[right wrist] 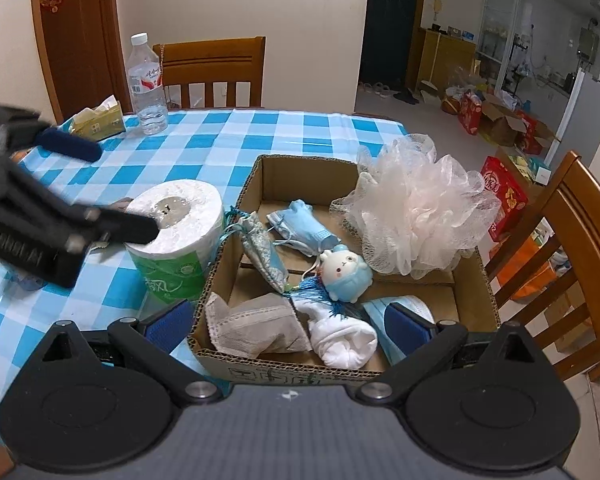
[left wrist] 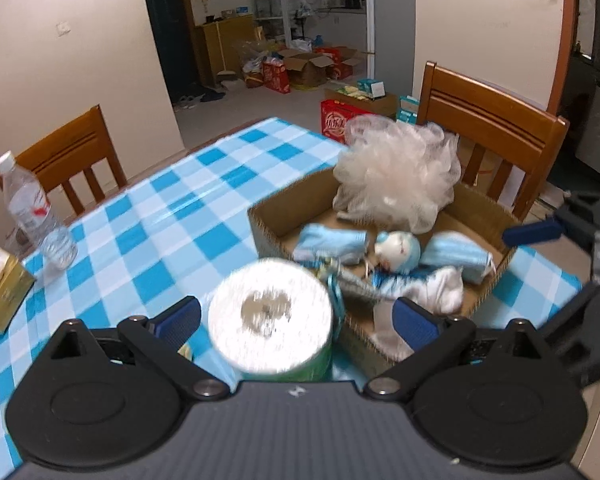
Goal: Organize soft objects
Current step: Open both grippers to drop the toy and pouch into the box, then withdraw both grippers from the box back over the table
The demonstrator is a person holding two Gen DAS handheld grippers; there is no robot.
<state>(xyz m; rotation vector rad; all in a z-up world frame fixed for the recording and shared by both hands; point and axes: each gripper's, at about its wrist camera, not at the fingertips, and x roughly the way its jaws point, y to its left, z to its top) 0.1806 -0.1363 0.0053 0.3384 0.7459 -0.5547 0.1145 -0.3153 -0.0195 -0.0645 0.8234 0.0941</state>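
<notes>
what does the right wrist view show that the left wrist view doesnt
Only the right wrist view: a grey cloth in the near corner of the cardboard box, a patterned pouch, and the left claw, open around the toilet paper roll.

Only the left wrist view: the right claw's blue finger by the box's far side.

Both: roll, box, bath pouf, blue masks, round toy, white sock, water bottle, tissue pack.

Home dining room, checked tablecloth [right wrist: 260, 132], wooden chairs [right wrist: 212, 72]
</notes>
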